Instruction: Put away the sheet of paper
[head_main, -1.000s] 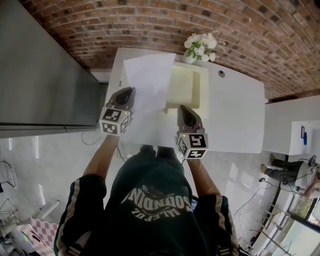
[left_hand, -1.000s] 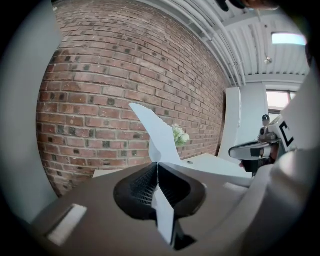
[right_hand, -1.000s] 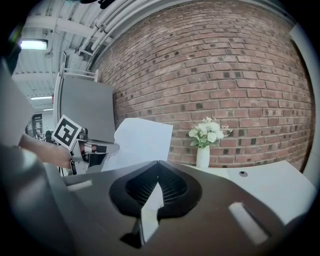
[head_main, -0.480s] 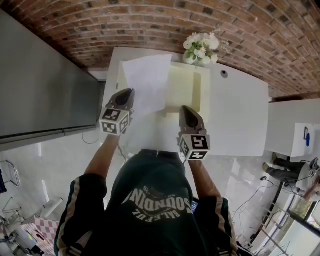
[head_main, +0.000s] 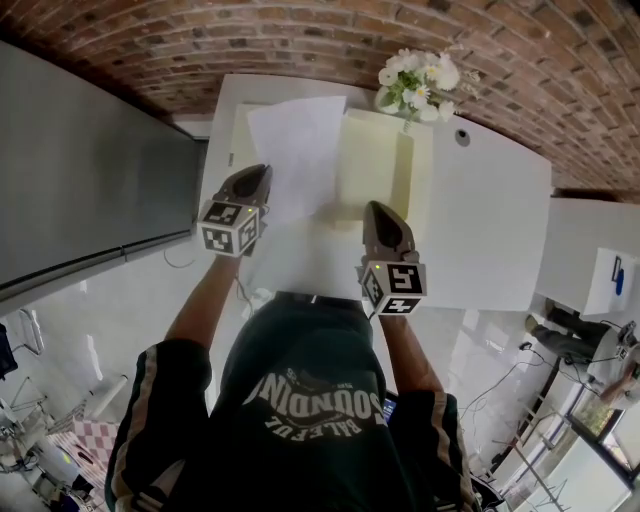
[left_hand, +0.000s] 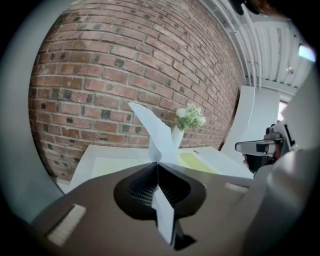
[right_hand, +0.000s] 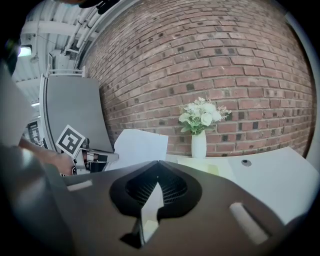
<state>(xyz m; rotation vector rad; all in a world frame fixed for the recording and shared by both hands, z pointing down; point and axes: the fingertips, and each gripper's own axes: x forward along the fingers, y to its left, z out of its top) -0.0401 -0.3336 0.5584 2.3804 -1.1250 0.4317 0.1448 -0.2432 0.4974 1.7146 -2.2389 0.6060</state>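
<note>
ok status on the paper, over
Left gripper shut on sheet of paper, held over the table. Right gripper shut, off the sheet. Yellow folder bare beside it; flower vase behind.

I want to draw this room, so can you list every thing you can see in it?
sheet of paper: one, white, held up over the table's left part
table: one, white, against the wall
folder or tray: one, pale yellow, flat on the table's middle
vase of flowers: one, white, at the table's back edge
cabinet: one, grey, left of the table
brick wall: one, red-brown, behind the table
left claw: one, grey, shut on the sheet of paper
right claw: one, grey, shut, holding nothing, above the table's front
</note>
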